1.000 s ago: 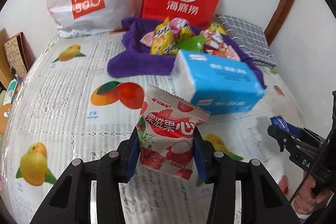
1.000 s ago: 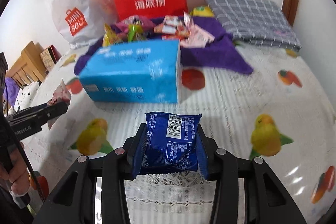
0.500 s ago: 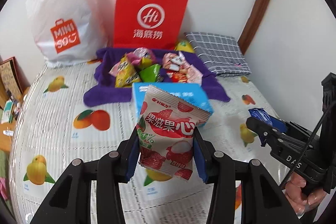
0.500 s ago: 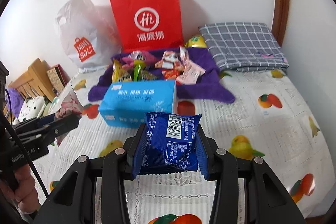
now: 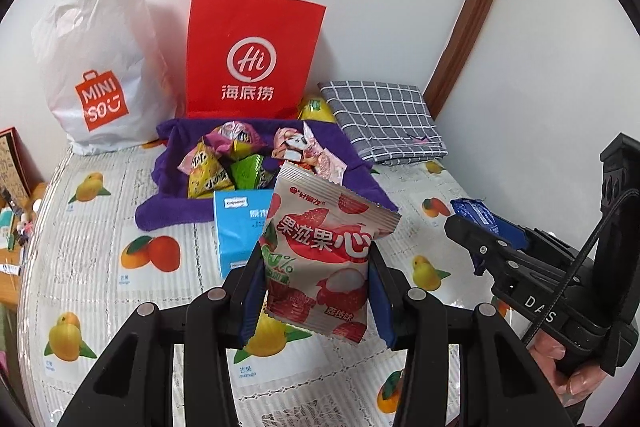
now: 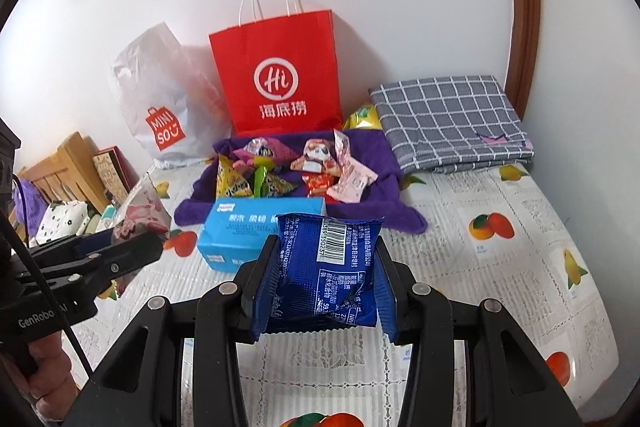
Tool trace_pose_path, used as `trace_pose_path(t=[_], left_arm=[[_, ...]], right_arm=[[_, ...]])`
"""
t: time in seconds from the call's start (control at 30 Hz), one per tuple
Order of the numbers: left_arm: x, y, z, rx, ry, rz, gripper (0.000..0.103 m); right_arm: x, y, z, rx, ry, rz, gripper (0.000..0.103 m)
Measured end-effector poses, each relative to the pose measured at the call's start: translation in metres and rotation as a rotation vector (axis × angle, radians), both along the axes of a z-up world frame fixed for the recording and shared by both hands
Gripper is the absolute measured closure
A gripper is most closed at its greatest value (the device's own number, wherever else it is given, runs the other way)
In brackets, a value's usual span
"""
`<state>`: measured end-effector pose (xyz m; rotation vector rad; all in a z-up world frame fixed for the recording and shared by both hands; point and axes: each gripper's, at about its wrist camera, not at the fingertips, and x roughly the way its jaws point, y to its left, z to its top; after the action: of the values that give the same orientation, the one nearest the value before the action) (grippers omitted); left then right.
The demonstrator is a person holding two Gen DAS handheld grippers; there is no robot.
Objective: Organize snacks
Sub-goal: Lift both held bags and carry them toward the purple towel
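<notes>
My left gripper (image 5: 316, 291) is shut on a pink lychee-jelly snack packet (image 5: 320, 259), held up above the bed. My right gripper (image 6: 324, 287) is shut on a dark blue snack packet (image 6: 328, 275) with a barcode. Each gripper also shows from the side in the other view: the right gripper (image 5: 480, 247) at the right edge, the left gripper (image 6: 132, 247) at the left edge. Farther back, several loose snacks (image 5: 240, 163) lie piled on a purple towel (image 5: 168, 203). A red paper bag (image 5: 248, 59) and a white Miniso bag (image 5: 96, 67) stand against the wall.
A blue tissue pack (image 5: 240, 227) lies in front of the towel. A folded grey checked cloth (image 5: 384, 123) sits at the back right by the wall. The fruit-print bed cover (image 5: 100, 259) spreads below. Wooden furniture and clutter (image 6: 68, 171) stand off the bed's left side.
Both grippers have risen with their packets held, so the bed, tissue pack and towel look smaller and lower. More of the wall and bag handles shows.
</notes>
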<state>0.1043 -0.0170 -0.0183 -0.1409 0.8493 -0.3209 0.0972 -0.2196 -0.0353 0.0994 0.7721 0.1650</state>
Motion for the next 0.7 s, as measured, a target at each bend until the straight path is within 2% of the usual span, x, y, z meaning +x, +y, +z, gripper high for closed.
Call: trace_pose_path(t=[0.2,0.7], left_arm=[[0.001,-0.005,0.011,-0.017,-0.016,-0.031,0.060],[0.002,-0.005,0.024,-0.021,-0.044,-0.023,0.060]], right_arm=[[0.001,-0.001,0.010,0.025,-0.016,0.018,0.060],[0.001,-0.007,0.018,0.048,-0.028,0.007,0.060]])
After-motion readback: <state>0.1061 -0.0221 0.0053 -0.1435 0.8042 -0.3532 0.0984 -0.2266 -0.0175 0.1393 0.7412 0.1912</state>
